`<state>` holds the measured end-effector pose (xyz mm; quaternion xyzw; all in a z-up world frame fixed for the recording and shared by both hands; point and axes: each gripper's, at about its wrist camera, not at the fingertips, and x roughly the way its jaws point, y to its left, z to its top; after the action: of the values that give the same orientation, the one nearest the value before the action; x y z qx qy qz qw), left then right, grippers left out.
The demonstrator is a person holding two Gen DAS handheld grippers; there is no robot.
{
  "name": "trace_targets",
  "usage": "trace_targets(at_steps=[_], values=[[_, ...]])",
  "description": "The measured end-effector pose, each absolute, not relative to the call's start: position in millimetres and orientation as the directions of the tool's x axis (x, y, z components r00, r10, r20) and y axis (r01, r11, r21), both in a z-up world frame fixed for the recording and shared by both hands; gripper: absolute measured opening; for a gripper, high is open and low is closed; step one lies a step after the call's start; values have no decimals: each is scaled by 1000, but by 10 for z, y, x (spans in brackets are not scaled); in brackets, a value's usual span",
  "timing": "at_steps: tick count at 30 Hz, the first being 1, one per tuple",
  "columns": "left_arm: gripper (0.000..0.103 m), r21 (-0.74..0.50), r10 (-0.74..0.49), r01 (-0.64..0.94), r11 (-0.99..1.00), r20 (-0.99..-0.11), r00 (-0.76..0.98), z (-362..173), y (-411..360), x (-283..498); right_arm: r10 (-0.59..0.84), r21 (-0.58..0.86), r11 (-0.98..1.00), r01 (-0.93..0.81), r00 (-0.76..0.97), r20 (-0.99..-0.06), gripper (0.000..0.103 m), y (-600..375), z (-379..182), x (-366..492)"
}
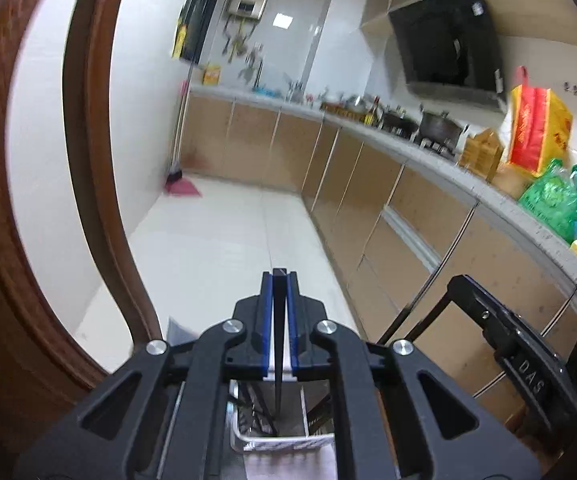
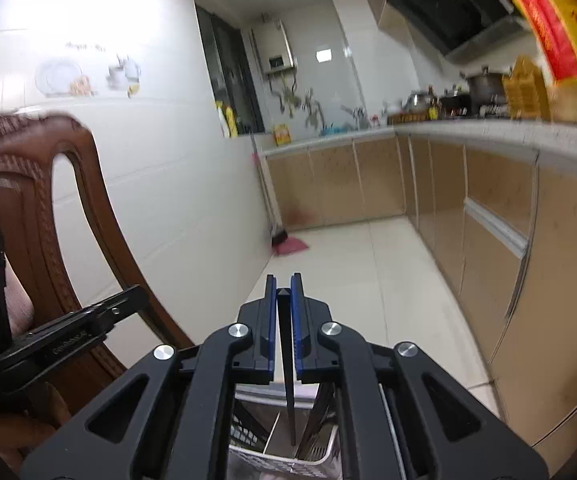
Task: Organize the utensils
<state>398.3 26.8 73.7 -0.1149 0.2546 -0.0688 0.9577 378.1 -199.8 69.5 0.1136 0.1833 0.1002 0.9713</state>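
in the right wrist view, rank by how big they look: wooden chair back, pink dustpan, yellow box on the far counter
1. wooden chair back, though nearness inflates it
2. pink dustpan
3. yellow box, looks only a little smaller than the dustpan, so that order is unsure

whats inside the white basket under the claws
Inside the white basket, a divider splits it into compartments, with dark utensil handles leaning in one. The claw frames cover the rest, so the other contents can't be seen.

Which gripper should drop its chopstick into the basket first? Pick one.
Right, narrowly: the right gripper holds its chopstick down into the basket, beside other dark sticks. The left gripper looks similar.
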Motion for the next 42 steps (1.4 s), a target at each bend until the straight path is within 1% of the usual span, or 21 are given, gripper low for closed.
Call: trace_targets(at_steps=[5, 6, 7, 8, 9, 10, 11, 12, 13, 14, 15, 17, 19, 21, 23, 26, 29, 31, 35, 39, 42], values=[[8, -252, -191, 59, 966, -536, 822, 298, 248, 4092, 239, 253, 956, -150, 897, -371, 8, -1932, 398, 3842], [12, -248, -186, 55, 967, -542, 819, 255, 239, 4079, 249, 259, 953, -155, 890, -382, 10, -1933, 369, 3847], [16, -246, -186, 56, 968, -550, 814, 239, 248, 4060, 260, 267, 950, -161, 881, -395, 18, -1935, 352, 3842], [30, -244, -190, 60, 968, -557, 809, 244, 255, 4000, 268, 272, 948, -166, 877, -400, 32, -1943, 347, 3817], [54, -227, -182, 62, 972, -559, 809, 283, 248, 3880, 272, 274, 947, -169, 877, -396, 40, -1964, 374, 3741], [68, -209, -175, 68, 976, -550, 816, 341, 212, 3771, 273, 274, 946, -175, 886, -376, 51, -1994, 425, 3611], [89, -185, -175, 91, 979, -514, 840, 429, 217, 3487, 266, 265, 948, -178, 900, -345, 58, -2034, 494, 3417], [98, -165, -177, 109, 980, -482, 858, 479, 215, 3266, 251, 249, 953, -175, 916, -314, 70, -2078, 544, 3224], [99, -143, -179, 127, 982, -453, 873, 513, 207, 3033, 237, 235, 957, -172, 930, -280, 91, -2117, 592, 3017], [99, -119, -180, 143, 983, -428, 885, 537, 209, 2747, 227, 229, 958, -172, 944, -241, 100, -2159, 629, 2800], [99, -101, -179, 150, 984, -422, 889, 524, 209, 2492, 222, 232, 957, -173, 954, -203, 100, -2216, 649, 2488], [99, -104, -172, 140, 985, -444, 880, 443, 195, 2144, 217, 227, 959, -167, 951, -218, 100, -2241, 629, 2164], [99, -124, -149, 101, 987, -484, 862, 286, 174, 1894, 163, 216, 972, -98, 937, -310, 100, -2206, 514, 1908], [99, -108, -105, 57, 993, -518, 849, 114, 115, 1741, 138, 244, 969, -41, 907, -397, 100, -2168, 324, 1729], [99, -83, -63, 22, 996, -532, 844, -70, 122, 1630, 140, 257, 966, -22, 882, -450, 100, -2113, 109, 1586], [99, -38, -8, -18, 999, -602, 798, -373, 89, 1630, 68, 187, 982, 35, 853, -517, 100, -2014, -205, 1449], [99, -11, 26, -43, 999, -646, 763, -519, 103, 1623, 73, 143, 989, 18, 792, -606, 100, -1932, -469, 1498], [99, -47, 11, -54, 997, -647, 763, -514, 128, 1597, 70, 125, 992, 9, 787, -613, 100, -1937, -514, 1513], [99, -43, 17, -55, 998, -619, 785, -458, 66, 1526, 63, 117, 993, 10, 799, -599, 100, -1954, -450, 1427], [99, -105, -35, -38, 994, -613, 790, -410, 70, 1485, 85, 120, 993, -17, 804, -588, 100, -1857, -405, 1392], [99, -82, -19, -39, 996, -607, 795, -400, 20, 1498, 100, 115, 993, -36, 785, -611, 100, -1796, -420, 1404]])
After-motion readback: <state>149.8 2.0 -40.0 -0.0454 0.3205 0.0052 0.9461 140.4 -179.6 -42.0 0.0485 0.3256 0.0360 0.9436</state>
